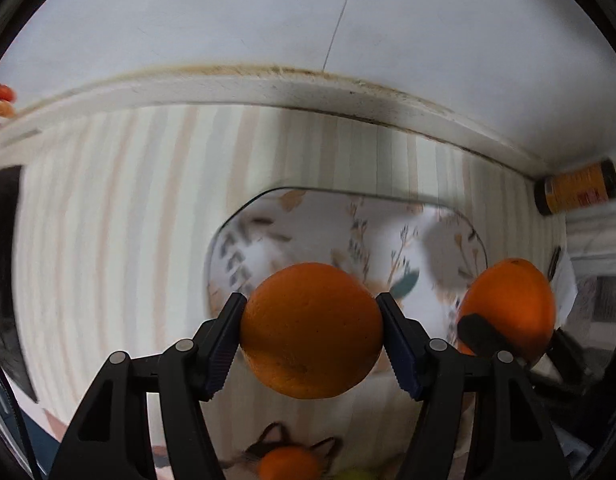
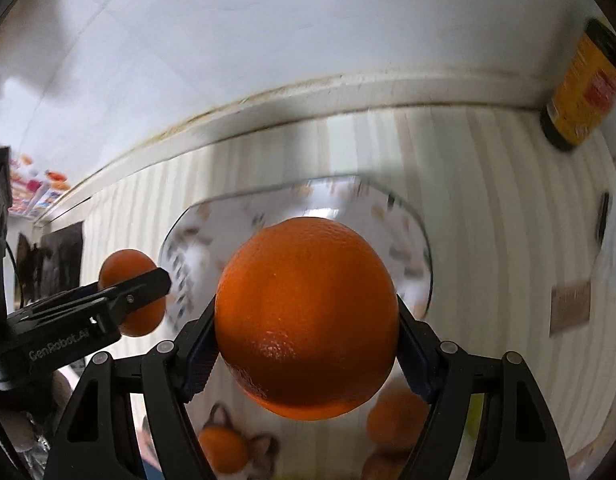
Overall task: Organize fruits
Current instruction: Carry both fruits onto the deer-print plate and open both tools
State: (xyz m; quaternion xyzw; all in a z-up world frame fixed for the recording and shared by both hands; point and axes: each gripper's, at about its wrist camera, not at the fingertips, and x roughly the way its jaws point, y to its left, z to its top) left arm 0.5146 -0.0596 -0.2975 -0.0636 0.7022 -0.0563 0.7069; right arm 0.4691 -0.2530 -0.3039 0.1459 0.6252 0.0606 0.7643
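A counter covered by a pale cloth (image 1: 119, 208) with faint vertical stripes of cream, peach and grey-green runs back to a white raised ledge (image 1: 243, 92), stained brown along its top seam, under a plain white wall (image 1: 227, 16). On the cloth lies a rounded white plate (image 1: 340, 220) with a thin dark rim, printed with leaves and twigs in grey, tan and teal; it is bare of fruit. The black left gripper (image 1: 312, 332) grips a round orange (image 1: 312, 330) between its ribbed pads, held in the air above the near edge of the plate. The black right gripper (image 2: 308, 332) clamps a larger-looking round orange (image 2: 308, 312) the same way, also over the plate; each gripper and its fruit shows at the side of the other's view. Further oranges (image 2: 221, 450) lie on the cloth near the bottom of the right wrist view, one beside a fox-like print. In the far right corner, against the ledge, stands a dark-capped jar (image 2: 584, 88) with a yellow and red label. At the far left, blurred colourful packages (image 2: 35, 192) sit by the ledge.
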